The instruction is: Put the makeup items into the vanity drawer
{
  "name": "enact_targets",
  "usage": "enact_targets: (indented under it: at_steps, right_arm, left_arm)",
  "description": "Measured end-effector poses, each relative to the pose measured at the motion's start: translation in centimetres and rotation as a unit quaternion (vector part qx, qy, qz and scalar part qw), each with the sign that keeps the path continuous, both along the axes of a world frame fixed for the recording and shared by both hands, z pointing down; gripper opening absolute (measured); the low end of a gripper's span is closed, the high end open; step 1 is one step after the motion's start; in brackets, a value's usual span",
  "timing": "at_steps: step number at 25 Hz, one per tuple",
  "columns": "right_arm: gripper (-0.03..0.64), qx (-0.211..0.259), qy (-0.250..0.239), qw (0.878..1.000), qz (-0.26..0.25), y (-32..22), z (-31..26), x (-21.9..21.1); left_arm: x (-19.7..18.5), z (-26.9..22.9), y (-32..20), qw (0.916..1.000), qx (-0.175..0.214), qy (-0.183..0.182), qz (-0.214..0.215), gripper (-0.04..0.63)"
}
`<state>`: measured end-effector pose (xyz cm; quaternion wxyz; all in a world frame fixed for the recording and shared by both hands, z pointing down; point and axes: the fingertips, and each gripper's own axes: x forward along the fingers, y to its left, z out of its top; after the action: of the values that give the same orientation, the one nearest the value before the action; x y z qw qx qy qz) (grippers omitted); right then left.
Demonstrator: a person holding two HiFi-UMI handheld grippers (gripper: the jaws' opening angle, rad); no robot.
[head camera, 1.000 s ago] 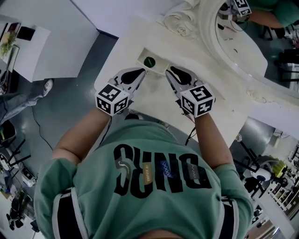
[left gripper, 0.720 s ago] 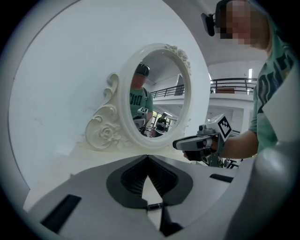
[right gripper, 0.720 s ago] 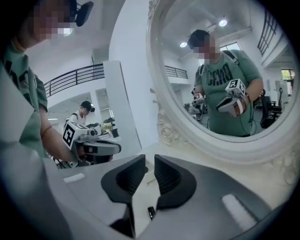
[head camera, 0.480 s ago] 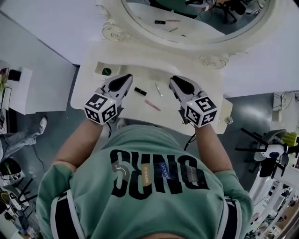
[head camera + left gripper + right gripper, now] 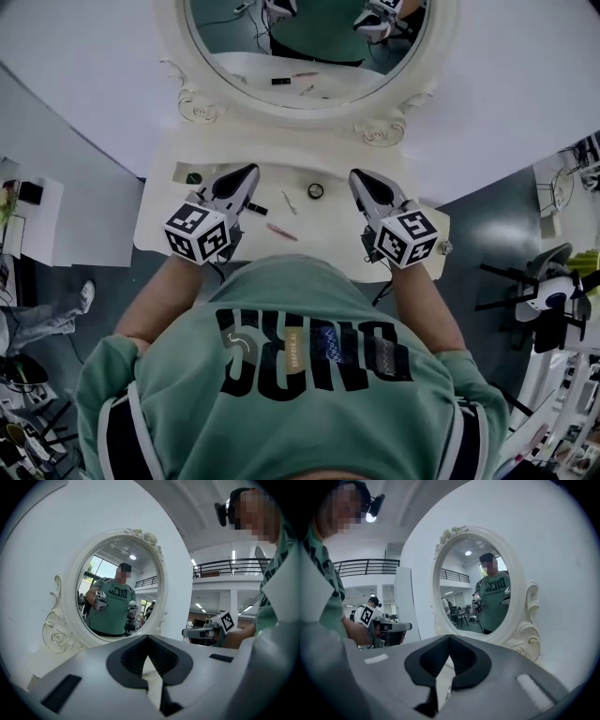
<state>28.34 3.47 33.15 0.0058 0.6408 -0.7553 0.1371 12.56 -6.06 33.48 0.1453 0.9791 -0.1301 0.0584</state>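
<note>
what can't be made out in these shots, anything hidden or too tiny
1. Vanity drawer: in the head view the person's green shirt, left gripper and right gripper cover the white vanity table's front, so open or shut is unclear.
2. Thin pink stick, black-rimmed round item, small green round item: too small in the head view to identify.
3. Tabletop in both gripper views: mostly blocked by each gripper's own body; the oval mirror fills the rest.
</note>
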Motion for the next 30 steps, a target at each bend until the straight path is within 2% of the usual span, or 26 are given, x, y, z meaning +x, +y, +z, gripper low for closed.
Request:
enact_targets:
  at_steps: [9, 30]
  right_arm:
    - [0.008, 0.004, 0.000, 1.000, 0.001, 0.4, -0.4, 0.0]
    - [0.006, 0.002, 0.007, 1.000, -0.006, 0.5, -0.7, -0.8]
  left_arm:
    - [-0.5, -1.0, 0.3, 0.9999, 0.009, -0.001, 0.007, 0.005]
    - [-1.7, -0.2, 1.0, 1.0000, -0.002, -0.005, 0.005, 0.005]
